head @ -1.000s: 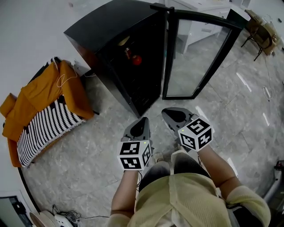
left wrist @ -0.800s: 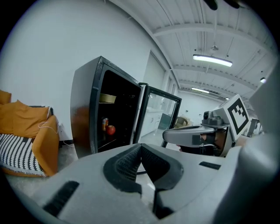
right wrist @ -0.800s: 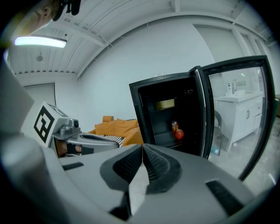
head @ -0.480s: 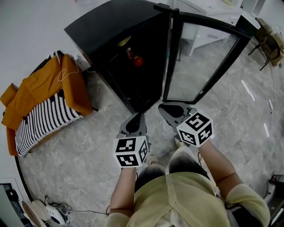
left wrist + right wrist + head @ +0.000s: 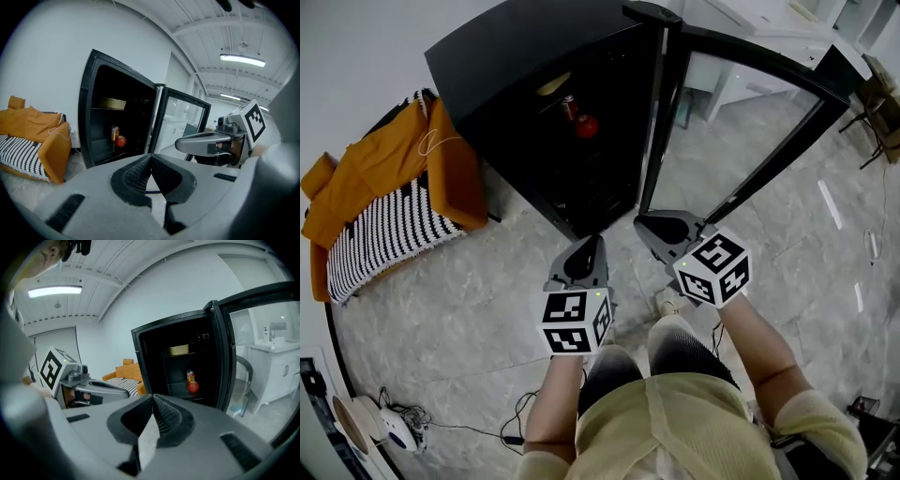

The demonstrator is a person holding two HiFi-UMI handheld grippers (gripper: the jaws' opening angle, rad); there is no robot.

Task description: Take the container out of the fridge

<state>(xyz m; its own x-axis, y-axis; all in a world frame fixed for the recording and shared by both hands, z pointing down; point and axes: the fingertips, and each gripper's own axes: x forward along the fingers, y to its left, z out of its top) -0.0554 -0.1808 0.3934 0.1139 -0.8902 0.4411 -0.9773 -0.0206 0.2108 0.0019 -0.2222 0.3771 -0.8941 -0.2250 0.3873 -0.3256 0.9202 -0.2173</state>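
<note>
The black fridge (image 5: 525,66) stands with its glass door (image 5: 741,122) swung wide. On its upper shelf sits a shallow yellowish container (image 5: 551,84) (image 5: 112,103) (image 5: 178,350). Below it stand a drink can (image 5: 115,133) and a red apple (image 5: 587,126) (image 5: 193,386). My left gripper (image 5: 592,244) (image 5: 151,157) is shut and holds nothing; it is low in front of the fridge's open mouth. My right gripper (image 5: 643,225) (image 5: 153,397) is also shut and holds nothing, just to the right, near the door's lower hinge corner. Both are well short of the shelves.
An orange seat with a black-and-white striped cushion (image 5: 384,206) stands left of the fridge. Cables and a small device (image 5: 394,422) lie on the marble floor at lower left. White cabinets (image 5: 750,28) stand behind the door. My legs are below the grippers.
Both grippers and the head view have moved a little closer to the fridge; the fridge and the seat have shifted up and left in the picture. Both grippers stay shut.
</note>
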